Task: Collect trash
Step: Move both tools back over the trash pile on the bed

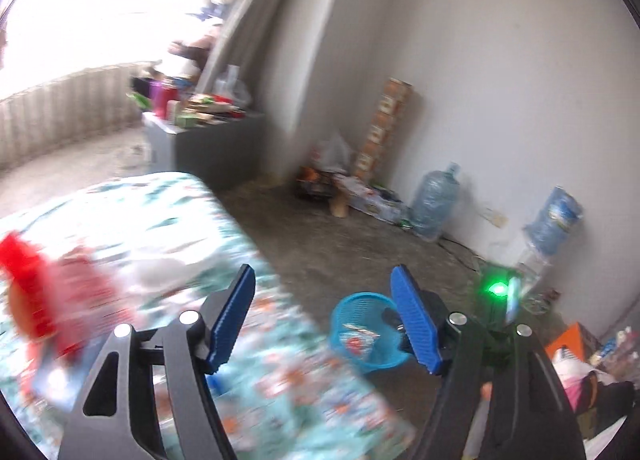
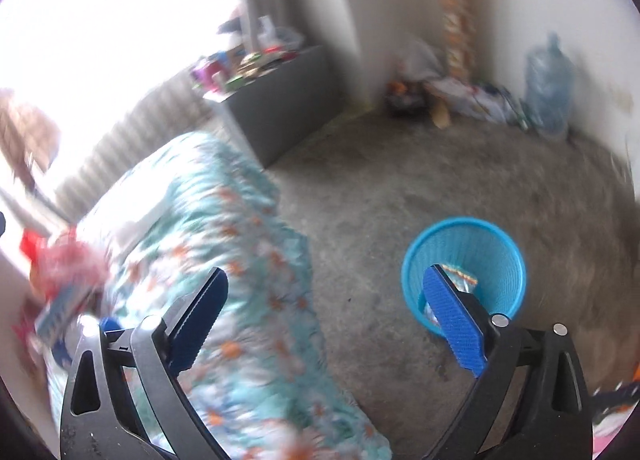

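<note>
A blue mesh basket (image 1: 347, 310) (image 2: 498, 256) stands on the grey floor beside the bed, with a colourful wrapper (image 1: 358, 340) (image 2: 460, 276) lying inside it. My left gripper (image 1: 323, 276) is open above the bed's edge with nothing between its blue pads, and the basket shows just behind its right finger. My right gripper (image 2: 326, 274) is open wide and empty too, its right finger in front of the basket. Blurred red packaging (image 1: 60, 300) (image 2: 64, 260) lies on the bed at the far left.
The bed's teal floral cover (image 1: 280, 360) (image 2: 224, 240) fills the lower left. A grey cabinet (image 1: 216, 144) with clutter on top stands by the window. A tall box (image 1: 384, 128), bags and two water jugs (image 1: 436, 200) line the wall. A green light (image 1: 498, 288) glows at right.
</note>
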{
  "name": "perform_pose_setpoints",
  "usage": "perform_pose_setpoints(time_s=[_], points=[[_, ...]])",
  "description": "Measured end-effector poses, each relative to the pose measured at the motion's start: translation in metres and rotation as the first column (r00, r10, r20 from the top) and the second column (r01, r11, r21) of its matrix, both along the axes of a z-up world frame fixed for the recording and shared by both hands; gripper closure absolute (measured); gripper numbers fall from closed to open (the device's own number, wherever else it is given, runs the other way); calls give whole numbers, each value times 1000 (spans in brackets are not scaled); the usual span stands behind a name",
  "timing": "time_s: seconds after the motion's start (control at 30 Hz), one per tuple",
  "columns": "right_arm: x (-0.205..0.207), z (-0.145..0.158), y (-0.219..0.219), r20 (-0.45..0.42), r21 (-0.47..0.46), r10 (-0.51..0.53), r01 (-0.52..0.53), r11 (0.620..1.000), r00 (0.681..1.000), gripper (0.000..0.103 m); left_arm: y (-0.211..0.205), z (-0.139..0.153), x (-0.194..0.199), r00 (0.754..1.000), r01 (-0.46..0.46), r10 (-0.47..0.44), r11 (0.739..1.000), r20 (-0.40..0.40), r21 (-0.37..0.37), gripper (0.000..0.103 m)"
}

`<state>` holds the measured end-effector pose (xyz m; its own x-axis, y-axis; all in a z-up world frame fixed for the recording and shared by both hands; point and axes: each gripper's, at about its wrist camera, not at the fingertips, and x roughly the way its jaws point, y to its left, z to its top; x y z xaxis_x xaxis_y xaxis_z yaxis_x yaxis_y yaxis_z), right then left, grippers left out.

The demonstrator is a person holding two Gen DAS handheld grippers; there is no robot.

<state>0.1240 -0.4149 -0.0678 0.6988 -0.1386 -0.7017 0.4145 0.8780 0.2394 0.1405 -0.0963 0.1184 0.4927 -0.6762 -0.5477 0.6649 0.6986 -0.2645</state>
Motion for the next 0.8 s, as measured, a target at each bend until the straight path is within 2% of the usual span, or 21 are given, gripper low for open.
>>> perform_pose_setpoints(time_s=[0.2,0.27,0.37,0.43,0.57,0.7,0.8], points=[[12,11,66,-36,-194,100,-105,975,994,8,85,-10,-13,983,-177,176,984,47,18,30],[17,11,82,-38,-261,152,-157,952,988,8,113,-17,-15,970,-237,236,971,51,27,29],[23,7,96,-90,-336,193,-212,918,977,8,145,-26,-18,951,-305,303,952,52,30,28],[23,10,102,-64,-318,236,-244,916,970,8,163,-34,-20,943,-329,328,944,52,25,27],[19,19,105,26,-211,303,-291,933,953,8,190,-49,-27,939,-340,340,940,53,-2,25],[25,22,112,48,-136,318,-310,941,947,8,193,-59,-29,948,-313,313,950,58,-16,23],[34,20,118,49,-39,343,-342,939,938,8,185,-64,-25,950,-305,306,952,62,-19,23]])
